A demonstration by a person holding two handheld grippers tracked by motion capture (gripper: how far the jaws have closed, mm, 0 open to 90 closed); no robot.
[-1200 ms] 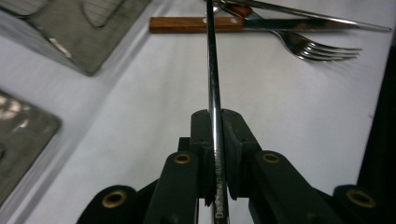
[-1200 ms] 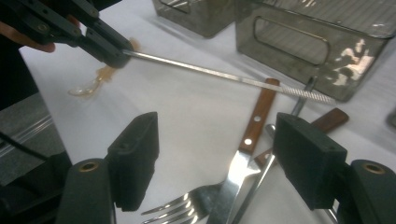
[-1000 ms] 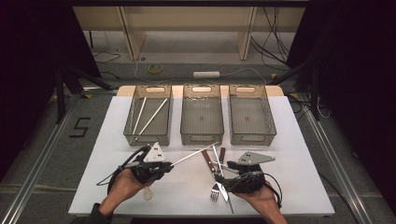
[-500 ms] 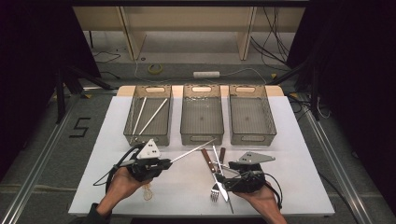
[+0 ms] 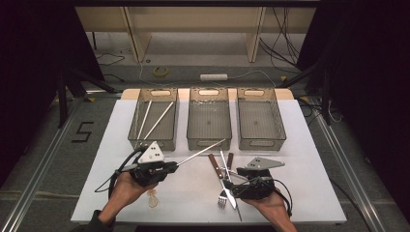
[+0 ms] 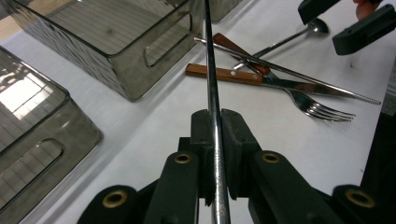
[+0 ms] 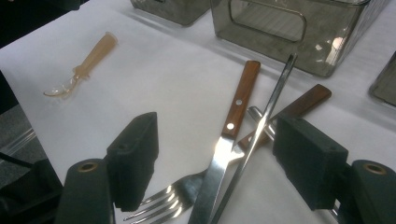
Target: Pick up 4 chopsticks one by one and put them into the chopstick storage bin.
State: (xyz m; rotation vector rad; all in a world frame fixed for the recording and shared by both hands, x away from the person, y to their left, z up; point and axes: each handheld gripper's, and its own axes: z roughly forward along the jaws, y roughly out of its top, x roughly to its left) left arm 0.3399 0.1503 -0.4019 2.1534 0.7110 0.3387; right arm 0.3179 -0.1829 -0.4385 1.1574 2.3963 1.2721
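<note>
My left gripper (image 5: 174, 166) is shut on a long metal chopstick (image 5: 200, 152) and holds it above the table, tip toward the middle bin (image 5: 209, 139). The left gripper view shows the chopstick (image 6: 211, 84) clamped between the closed jaws of the left gripper (image 6: 215, 154). My right gripper (image 5: 232, 185) stands open over a crossed cutlery pile. The right gripper view has the right gripper (image 7: 219, 163) with its jaws either side of a wood-handled knife (image 7: 236, 107), a fork (image 7: 163, 200) and a second chopstick (image 7: 271, 107), touching none.
Three clear bins stand in a row at the back: the left bin (image 5: 140, 141) holds two chopsticks, and the right bin (image 5: 261, 142) looks empty like the middle one. A translucent amber spoon (image 5: 153, 198) lies near the left hand. A metal spoon (image 6: 306, 30) lies in the pile.
My left gripper has carried the chopstick a little away from the person, its tip now at the middle bin's front wall. The right gripper has barely moved.
</note>
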